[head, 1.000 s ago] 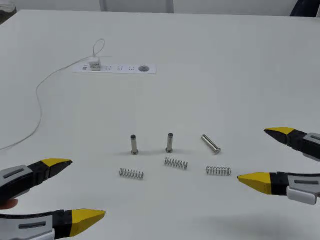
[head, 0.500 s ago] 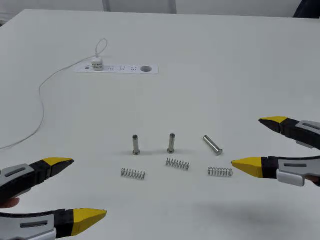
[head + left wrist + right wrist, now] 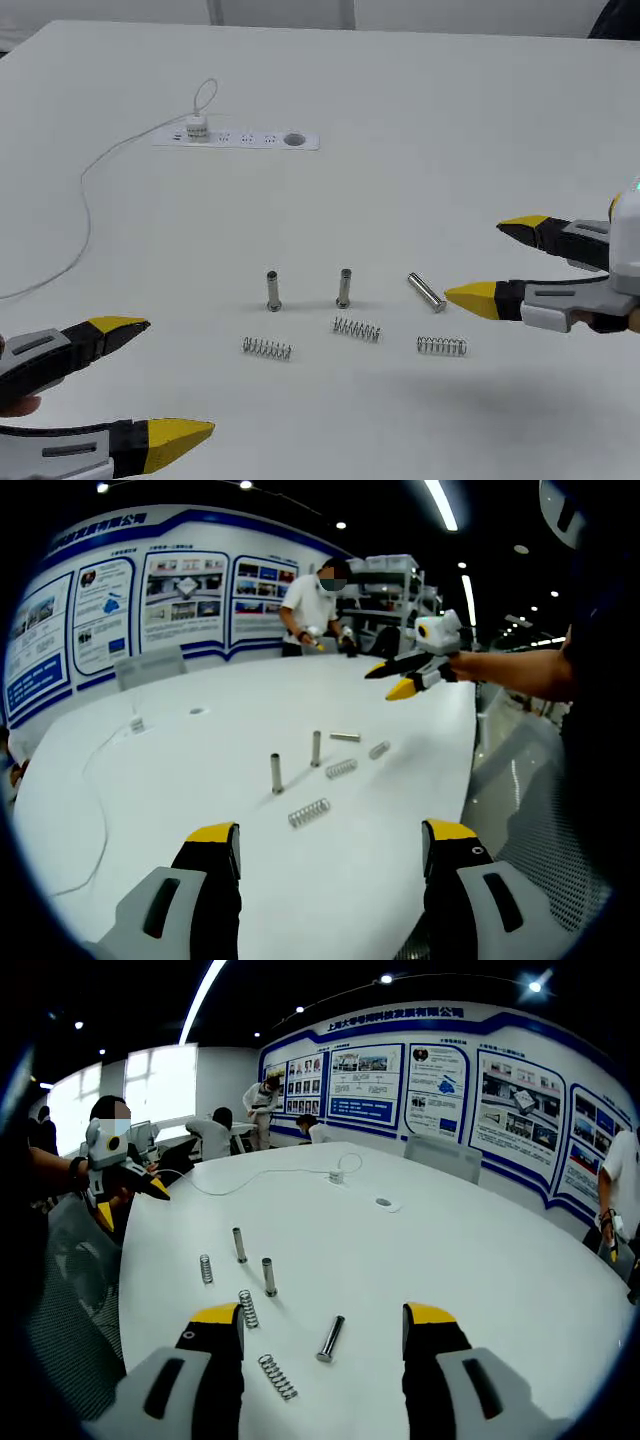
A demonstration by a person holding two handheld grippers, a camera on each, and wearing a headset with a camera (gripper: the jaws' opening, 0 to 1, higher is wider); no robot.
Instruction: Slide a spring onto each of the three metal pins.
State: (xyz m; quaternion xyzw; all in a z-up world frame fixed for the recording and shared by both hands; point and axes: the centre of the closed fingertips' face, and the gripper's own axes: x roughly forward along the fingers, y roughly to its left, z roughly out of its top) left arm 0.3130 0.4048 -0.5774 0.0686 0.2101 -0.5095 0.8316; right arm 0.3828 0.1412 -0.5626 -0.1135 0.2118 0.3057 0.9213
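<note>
- The middle pin [image 3: 345, 287] stands upright on the white tabletop [image 3: 450, 130], its shaft bare.
- The left pin [image 3: 272, 290] stands upright to the left of the middle pin, apart from it and level with it, its shaft bare too.
- The lying pin [image 3: 426, 291] rests on its side to the right of the middle pin, slanted, with its far end pointing back toward the middle pin's side.
- The middle spring [image 3: 356, 328] lies flat just in front of the middle pin, close to it but not touching.
- The left spring [image 3: 266, 347] lies in front of and to the left of the middle pin, nearer the person than the left pin.
- The right spring [image 3: 441, 346] lies in front of and to the right of the middle pin, on the near side of the lying pin and apart from it.
- The right gripper [image 3: 480, 261] hovers to the right of the middle pin, past the lying pin, with its jaws apart and nothing between them. Its nearer yellow tip is just beside the lying pin's near end.
- The left gripper [image 3: 165, 380] hangs well to the front and left of the middle pin, with its jaws wide apart and nothing in them.
- A white power strip [image 3: 236, 139] lies well behind and to the left of the middle pin. A plug [image 3: 196, 127] sits in it, and a white cable [image 3: 85, 190] curves away to the left.
</note>
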